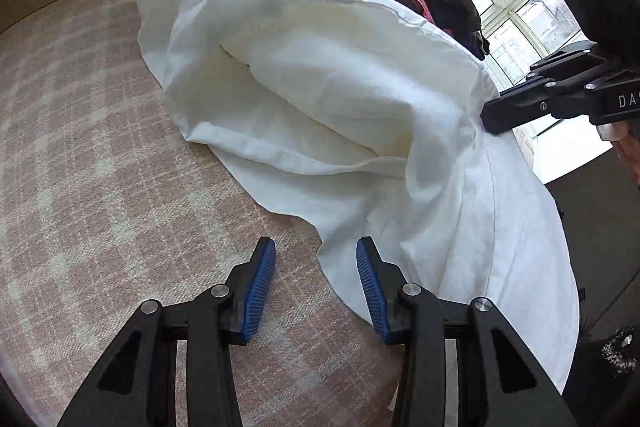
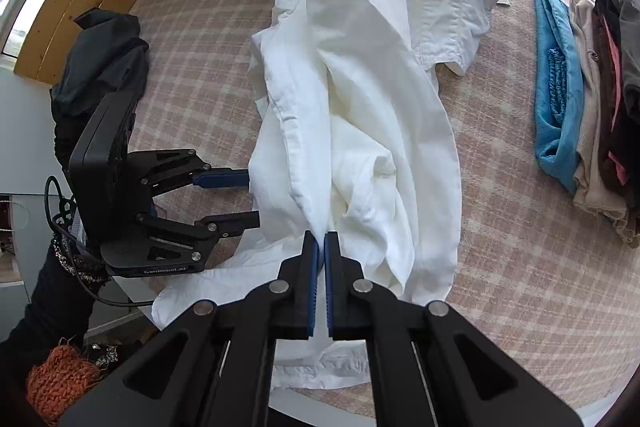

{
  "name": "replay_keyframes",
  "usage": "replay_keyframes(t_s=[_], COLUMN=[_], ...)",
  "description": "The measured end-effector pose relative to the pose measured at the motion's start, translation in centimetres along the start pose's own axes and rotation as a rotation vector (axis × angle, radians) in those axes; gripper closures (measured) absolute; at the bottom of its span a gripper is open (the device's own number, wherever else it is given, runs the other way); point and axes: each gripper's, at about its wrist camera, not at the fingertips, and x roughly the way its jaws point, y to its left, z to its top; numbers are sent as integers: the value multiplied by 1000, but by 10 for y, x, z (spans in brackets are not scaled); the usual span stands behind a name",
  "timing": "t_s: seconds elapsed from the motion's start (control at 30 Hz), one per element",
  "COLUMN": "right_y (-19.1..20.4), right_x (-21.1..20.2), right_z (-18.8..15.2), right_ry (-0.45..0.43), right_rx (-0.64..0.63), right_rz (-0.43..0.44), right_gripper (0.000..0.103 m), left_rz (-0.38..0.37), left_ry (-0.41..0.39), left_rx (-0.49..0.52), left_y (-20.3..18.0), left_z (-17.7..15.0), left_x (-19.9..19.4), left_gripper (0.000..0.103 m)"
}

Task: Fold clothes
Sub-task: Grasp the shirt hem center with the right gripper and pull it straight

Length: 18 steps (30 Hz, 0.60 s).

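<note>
A crumpled white shirt (image 1: 320,87) lies on the pink checked tablecloth (image 1: 100,147), and one hem hangs over the table's near edge. In the right wrist view the white shirt (image 2: 360,107) stretches away from me, its short sleeve at the far right. My right gripper (image 2: 321,239) is shut on a raised fold of the shirt near the hem. The left wrist view shows the right gripper (image 1: 492,117) pinching the cloth at the shirt's right side. My left gripper (image 1: 315,243) is open low over the tablecloth, its right pad at the shirt's edge, with nothing pressed between the pads. The left gripper (image 2: 250,199) stands at the shirt's left edge.
A pile of clothes sits at the right: a blue garment (image 2: 556,87), a beige one (image 2: 592,147) and dark ones (image 2: 624,67). A dark garment (image 2: 104,67) lies at the table's left. An orange knit (image 2: 60,383) is at the bottom left. Windows stand behind the table.
</note>
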Motion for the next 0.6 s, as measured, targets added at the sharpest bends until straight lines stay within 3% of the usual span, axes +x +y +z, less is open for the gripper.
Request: replay_keyframes(t_s=[0.03, 0.07, 0.1, 0.23, 0.4, 0.47, 0.6], right_y=[0, 0, 1, 2, 4, 9, 33], right_x=[0, 0, 0, 1, 3, 5, 13], right_z=[0, 1, 1, 3, 5, 8, 19], right_ry=[-2, -3, -4, -11, -18, -22, -35], right_rx=[-3, -6, -10, -15, -13, -11, -26], right_rz=[5, 10, 15, 36, 47, 64, 116], right_gripper=[100, 100, 100, 100, 100, 100, 100], left_rz=[-19, -32, -32, -10, 65, 133, 356], left_ry=[4, 9, 13, -11, -108, -140, -162], left_rx=[6, 16, 25, 34, -26, -49, -63], left_y=[-2, -5, -6, 3, 35, 50, 89], left_z=[4, 7, 9, 9, -7, -5, 9], left_x=[4, 9, 10, -12, -94, -124, -172], left_gripper=[69, 82, 101, 102, 102, 102, 102])
